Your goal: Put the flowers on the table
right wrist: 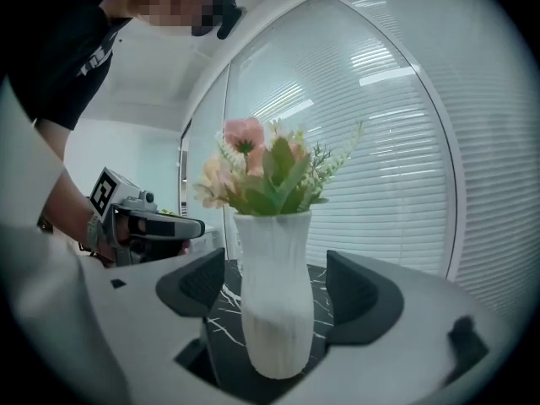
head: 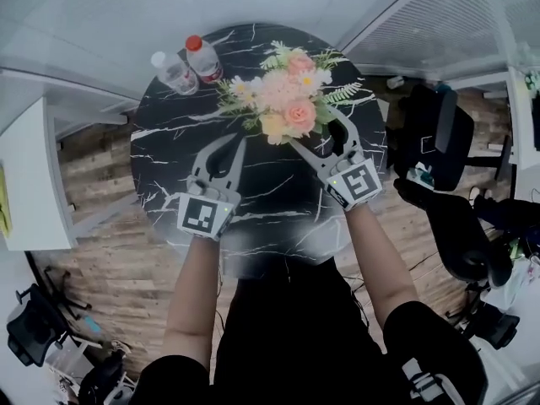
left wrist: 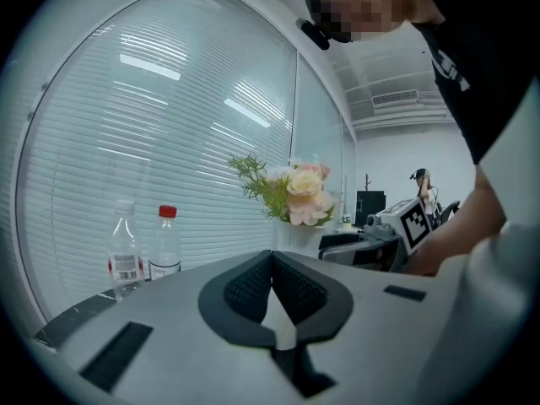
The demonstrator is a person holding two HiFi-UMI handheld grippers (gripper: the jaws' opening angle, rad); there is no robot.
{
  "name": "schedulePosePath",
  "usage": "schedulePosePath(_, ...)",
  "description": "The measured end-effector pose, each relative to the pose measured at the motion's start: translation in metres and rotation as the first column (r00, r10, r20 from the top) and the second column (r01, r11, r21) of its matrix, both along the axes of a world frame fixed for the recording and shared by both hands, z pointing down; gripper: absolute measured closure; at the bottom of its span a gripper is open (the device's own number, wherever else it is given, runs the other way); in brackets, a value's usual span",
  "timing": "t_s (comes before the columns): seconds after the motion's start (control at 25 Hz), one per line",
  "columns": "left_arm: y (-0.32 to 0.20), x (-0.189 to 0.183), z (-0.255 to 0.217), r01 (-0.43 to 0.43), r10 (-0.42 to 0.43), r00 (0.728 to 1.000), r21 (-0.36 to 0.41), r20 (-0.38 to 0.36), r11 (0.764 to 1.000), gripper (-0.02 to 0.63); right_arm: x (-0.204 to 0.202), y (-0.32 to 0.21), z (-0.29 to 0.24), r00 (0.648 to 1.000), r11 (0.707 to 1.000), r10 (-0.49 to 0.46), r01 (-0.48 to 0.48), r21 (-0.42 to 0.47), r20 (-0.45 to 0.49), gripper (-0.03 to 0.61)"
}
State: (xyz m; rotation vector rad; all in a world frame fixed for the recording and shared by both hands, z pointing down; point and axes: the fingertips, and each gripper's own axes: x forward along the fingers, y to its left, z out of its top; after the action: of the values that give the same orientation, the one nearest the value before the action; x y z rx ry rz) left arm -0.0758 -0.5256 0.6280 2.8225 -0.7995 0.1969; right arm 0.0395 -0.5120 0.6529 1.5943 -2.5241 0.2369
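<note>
Right tool astride flower vase

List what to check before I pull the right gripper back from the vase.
1. Vase upright: ok, it stands straight with the flowers above it.
2. Right gripper released: ok, its jaws are apart with a gap on each side of the vase.
3. Vase foot resting on the table: cannot tell. The flowers hide it in the head view, and the right gripper view does not show the contact.
4. Left gripper out of the way: ok, it is shut, holds nothing and is off to the side of the vase.
5. Bottles clear of the withdrawal path: ok, they stand at the far side of the table, beyond the flowers.
</note>
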Motion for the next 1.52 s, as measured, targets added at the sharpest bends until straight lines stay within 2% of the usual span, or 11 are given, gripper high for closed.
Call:
schedulePosePath(0.28, 0.047, -0.002, -0.058, -0.121, 0.120, 0.993, 0.024, 0.015, 0.992, 0.603, -0.008, 0.064, -0.072, 0.999, 0.999, 0.035, -0.035, -0.015, 0.021, 0.227)
schedulePosePath(0.36, 0.069, -0.001, -0.080, -0.158, 0.157, 0.987, 0.041, 0.026, 0.987, 0.603, -0.012, 0.086, -0.098, 0.998, 0.999, 0.042, -0.041, -0.003, 0.040, 0.256)
schedulePosePath(0.56, 0.107, 0.003, -0.127, -0.223, 0.222, 0.975, 0.063, 0.018, 0.973, 0.603, -0.025, 0.120, -0.152, 0.997, 0.998, 0.041, -0.044, 0.042, 0.065, 0.503)
schedulePosePath(0.64, 0.118, 0.003, -0.148, -0.230, 0.231, 0.973, 0.076, -0.004, 0.970, 0.603, -0.033, 0.132, -0.167, 0.998, 0.999, 0.019, -0.022, 0.041, 0.067, 0.546)
schedulePosePath(1.0, 0.187, 0.005, -0.214, -0.221, 0.226, 0.974, 0.103, -0.037, 0.970, 0.603, -0.059, 0.198, -0.235, 0.990, 0.992, -0.117, 0.113, 0.055, 0.076, 0.558)
schedulePosePath(1.2, 0.230, 0.005, -0.234, -0.184, 0.190, 0.980, 0.104, -0.056, 0.978, 0.603, -0.067, 0.236, -0.259, 0.979, 0.980, -0.182, 0.173, 0.097, 0.091, 0.558)
schedulePosePath(1.52, 0.275, 0.006, -0.252, -0.145, 0.152, 0.987, 0.132, -0.044, 0.981, 0.603, -0.075, 0.275, -0.277, 0.968, 0.964, -0.238, 0.227, 0.140, 0.074, 0.560)
